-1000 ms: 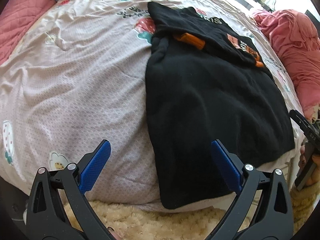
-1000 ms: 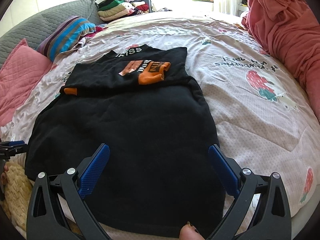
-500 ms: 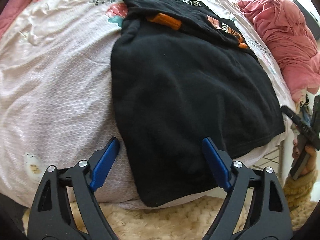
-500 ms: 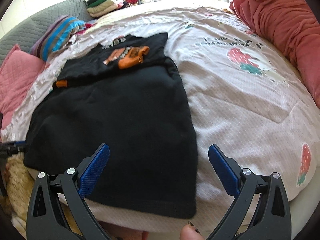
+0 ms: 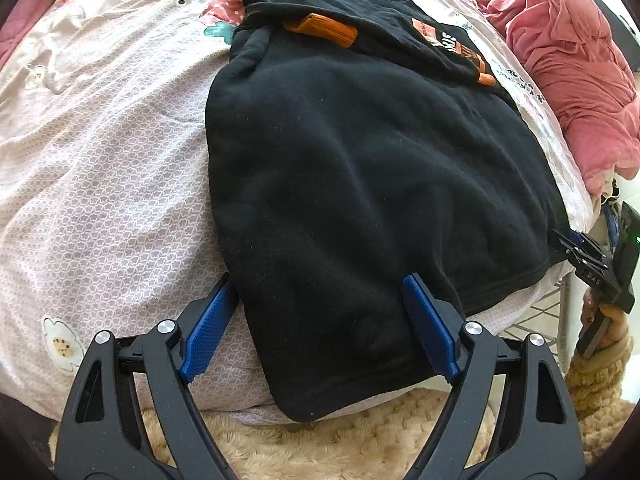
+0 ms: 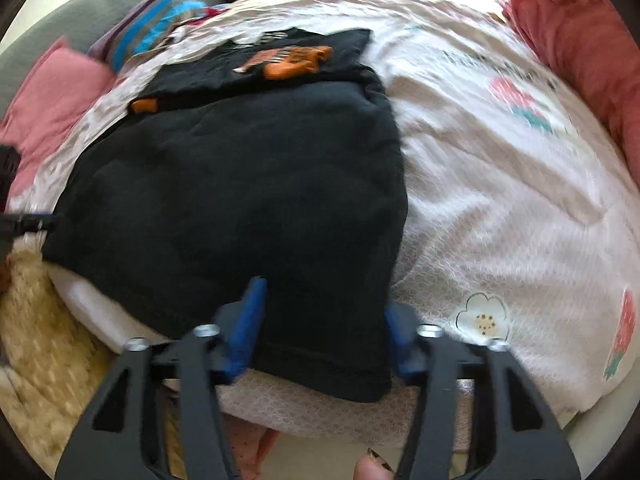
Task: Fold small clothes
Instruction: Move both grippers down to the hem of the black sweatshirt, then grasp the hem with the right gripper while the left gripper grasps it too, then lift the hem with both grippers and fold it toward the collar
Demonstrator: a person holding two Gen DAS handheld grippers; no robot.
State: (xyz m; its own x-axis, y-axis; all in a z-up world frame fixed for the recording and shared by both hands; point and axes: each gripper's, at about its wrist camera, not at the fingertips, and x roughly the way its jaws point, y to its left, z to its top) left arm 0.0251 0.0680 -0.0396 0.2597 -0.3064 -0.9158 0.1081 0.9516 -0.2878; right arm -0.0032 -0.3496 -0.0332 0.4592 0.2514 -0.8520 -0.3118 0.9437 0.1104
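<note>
the black top (image 5: 360, 184) is spread flat on the bed (image 5: 100, 160), hem at the near edge. left tongs (image 5: 320, 328) are held spread over one hem corner; right tongs (image 6: 320, 328) are closing on the other, for folding.

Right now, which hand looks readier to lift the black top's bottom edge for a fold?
The right. The right gripper is closing, with the hem corner of the black top between its fingers. The left gripper straddles the other corner, jaws wide, pads apparently not pressing the cloth yet.
</note>
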